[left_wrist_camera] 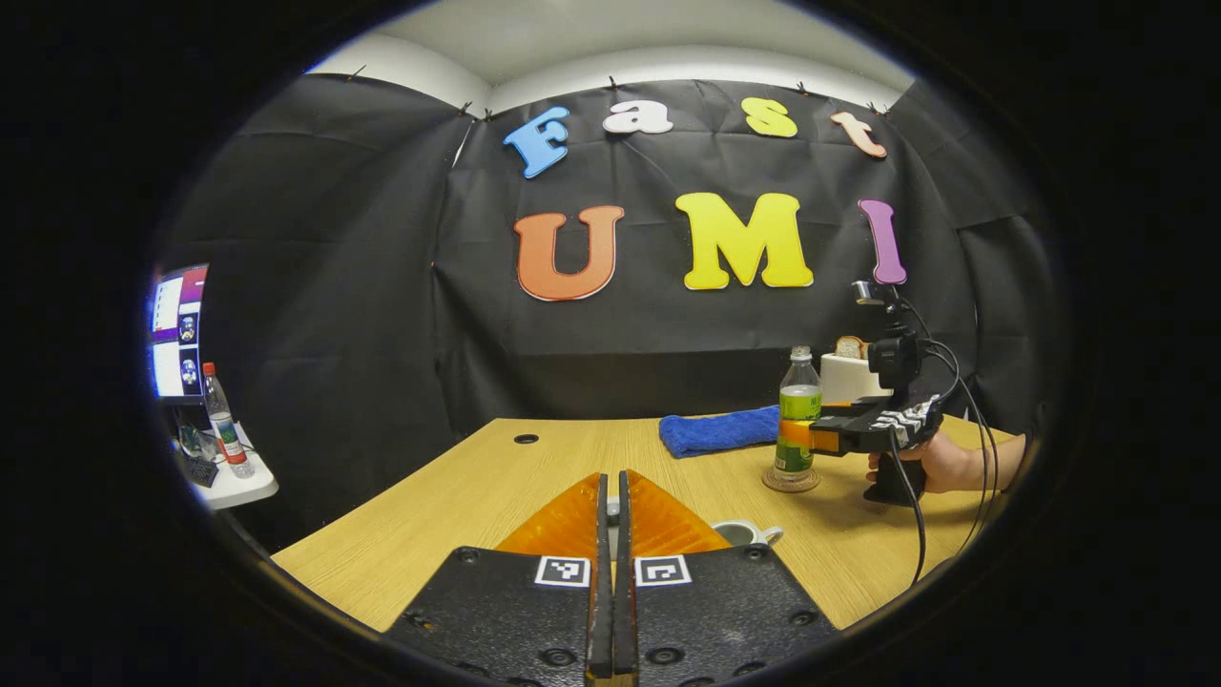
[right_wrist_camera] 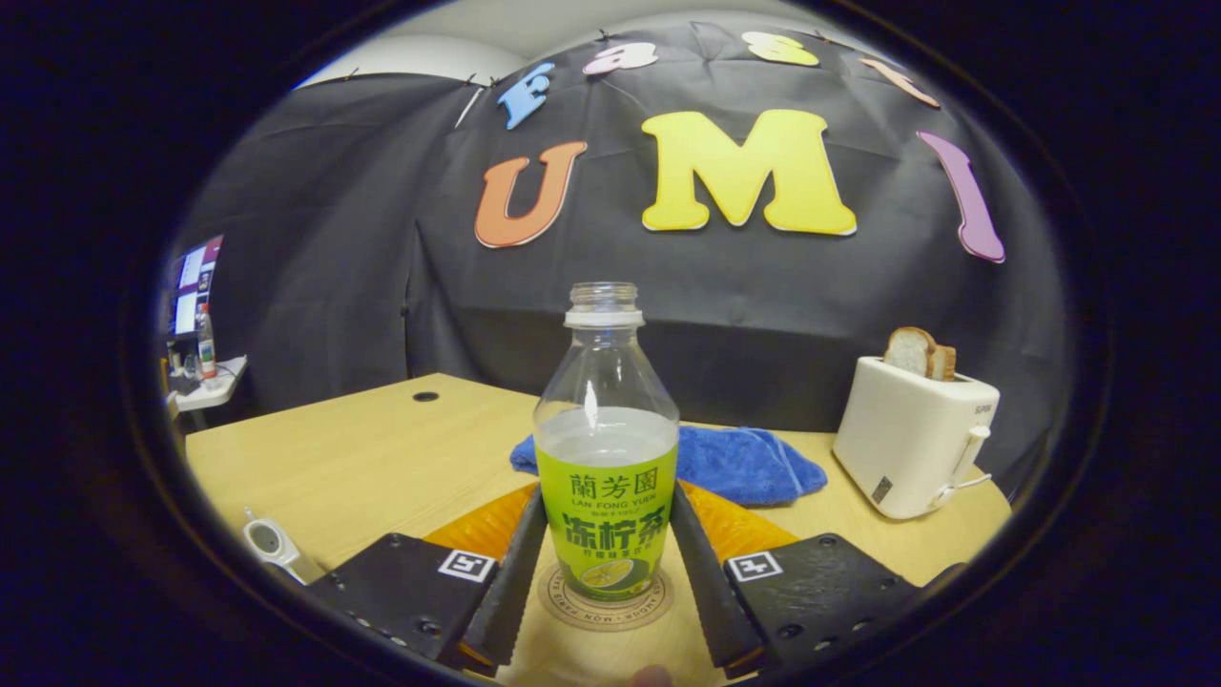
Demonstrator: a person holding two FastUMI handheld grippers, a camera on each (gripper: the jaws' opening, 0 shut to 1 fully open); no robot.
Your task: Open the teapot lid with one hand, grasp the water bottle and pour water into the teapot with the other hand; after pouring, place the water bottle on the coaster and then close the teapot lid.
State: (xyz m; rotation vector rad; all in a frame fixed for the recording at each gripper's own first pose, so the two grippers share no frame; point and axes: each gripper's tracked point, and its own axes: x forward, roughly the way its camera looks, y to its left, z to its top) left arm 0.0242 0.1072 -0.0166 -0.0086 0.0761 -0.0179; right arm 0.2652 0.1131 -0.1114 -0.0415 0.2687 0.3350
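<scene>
The water bottle [right_wrist_camera: 607, 448], uncapped, with a green label and partly full, stands upright on the round coaster [right_wrist_camera: 605, 607]. My right gripper [right_wrist_camera: 610, 501] is shut on its label, one finger on each side. In the left gripper view the bottle [left_wrist_camera: 798, 410] stands on the coaster [left_wrist_camera: 791, 483] at the right, with the right gripper [left_wrist_camera: 818, 439] and a hand on it. My left gripper [left_wrist_camera: 613, 482] is shut on a small pale piece, apparently the teapot lid's knob [left_wrist_camera: 610, 510]. Part of the white teapot [left_wrist_camera: 749, 532] peeks out beside its fingers and shows low left as the teapot [right_wrist_camera: 272, 544].
A blue towel [right_wrist_camera: 744, 463] lies behind the bottle. A white toaster [right_wrist_camera: 911, 439] with bread stands at the right back. The wooden table [left_wrist_camera: 458, 496] has a cable hole [left_wrist_camera: 526, 439]. A side shelf [left_wrist_camera: 224, 482] with a bottle and a monitor stands far left.
</scene>
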